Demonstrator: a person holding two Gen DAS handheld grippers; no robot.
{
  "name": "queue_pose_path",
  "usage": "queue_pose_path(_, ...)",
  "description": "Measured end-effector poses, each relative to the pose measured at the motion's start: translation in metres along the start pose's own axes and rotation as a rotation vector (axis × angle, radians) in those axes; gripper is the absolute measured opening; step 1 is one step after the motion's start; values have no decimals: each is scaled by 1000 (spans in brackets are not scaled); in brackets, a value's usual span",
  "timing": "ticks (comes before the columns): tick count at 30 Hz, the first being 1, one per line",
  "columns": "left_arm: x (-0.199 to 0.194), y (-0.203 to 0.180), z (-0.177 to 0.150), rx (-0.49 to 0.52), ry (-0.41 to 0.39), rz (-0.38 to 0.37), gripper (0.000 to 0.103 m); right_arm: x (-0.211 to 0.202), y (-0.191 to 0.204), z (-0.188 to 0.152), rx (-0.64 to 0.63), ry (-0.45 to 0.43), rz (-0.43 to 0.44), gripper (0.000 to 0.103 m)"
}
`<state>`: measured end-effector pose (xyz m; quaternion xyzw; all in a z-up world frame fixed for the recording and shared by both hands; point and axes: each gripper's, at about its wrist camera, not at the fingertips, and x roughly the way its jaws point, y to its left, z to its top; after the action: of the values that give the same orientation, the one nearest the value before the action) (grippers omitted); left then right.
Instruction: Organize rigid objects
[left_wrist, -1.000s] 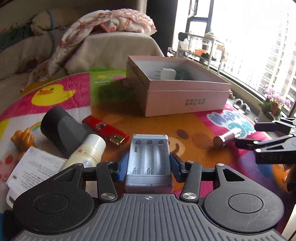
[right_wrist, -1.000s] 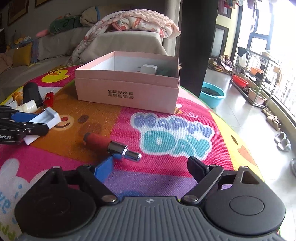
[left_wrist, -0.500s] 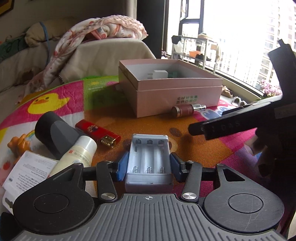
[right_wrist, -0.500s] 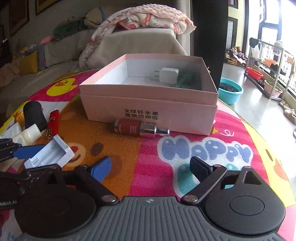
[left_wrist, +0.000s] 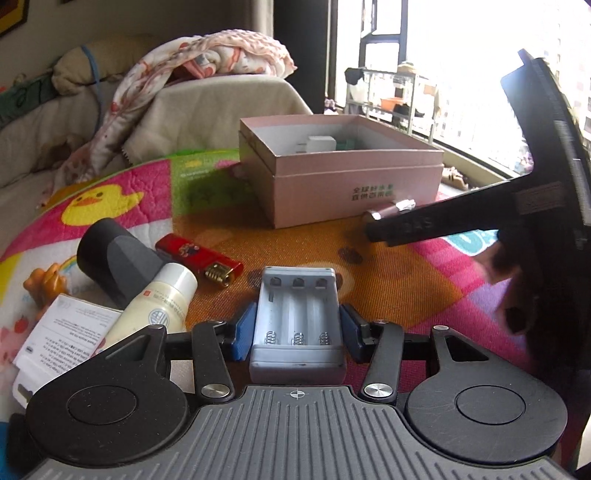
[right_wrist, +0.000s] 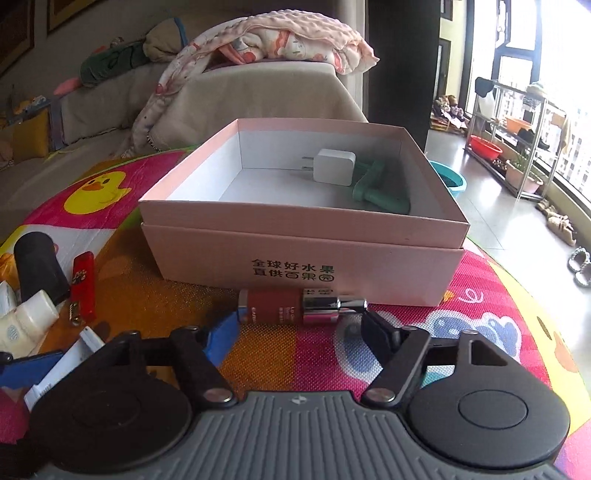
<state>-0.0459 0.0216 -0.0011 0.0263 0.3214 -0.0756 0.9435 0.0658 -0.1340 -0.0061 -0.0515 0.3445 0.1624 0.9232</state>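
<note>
Two grabs are running at once. Low centre of the right wrist view, the lipstick tube (right_wrist: 295, 306) lies against the pink box (right_wrist: 303, 254), and the right gripper (right_wrist: 299, 325) is closing around it, pads not yet clearly pressing. The left gripper (left_wrist: 297, 325) stays clamped on the battery holder (left_wrist: 297, 321). Next: squeeze, lift over the box rim. A second ago the tube lay out on the mat.
</note>
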Motion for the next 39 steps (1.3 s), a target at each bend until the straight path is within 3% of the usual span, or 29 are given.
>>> queue_pose_path(3,-3,0,-2,5,-2,-8,53,-19,-2,-10,-41,9,27,40)
queue_pose_path(7,-4,2,-3,-5,-3,-16,53,-35,-4,-26,-122,-15,47,39)
queue_pose_path(8,-4,1,-3,0,-3,-13,53,-36,-4,-29,-139,-27,43,44)
queue_pose_path(11,-2,-1,-3,15,-3,-5,53,-31,-11,-26,-95,-21,11,81)
queue_pose_path(18,-3,2,-4,0,-7,-17,53,-12,-26,-15,-21,15,46,91)
queue_pose_path(33,-3,3,-4,-8,-9,-23,53,-27,-27,-26,-63,13,114,92)
queue_pose_path(39,-3,2,-4,0,-10,-17,53,-34,-24,-32,-75,15,97,86)
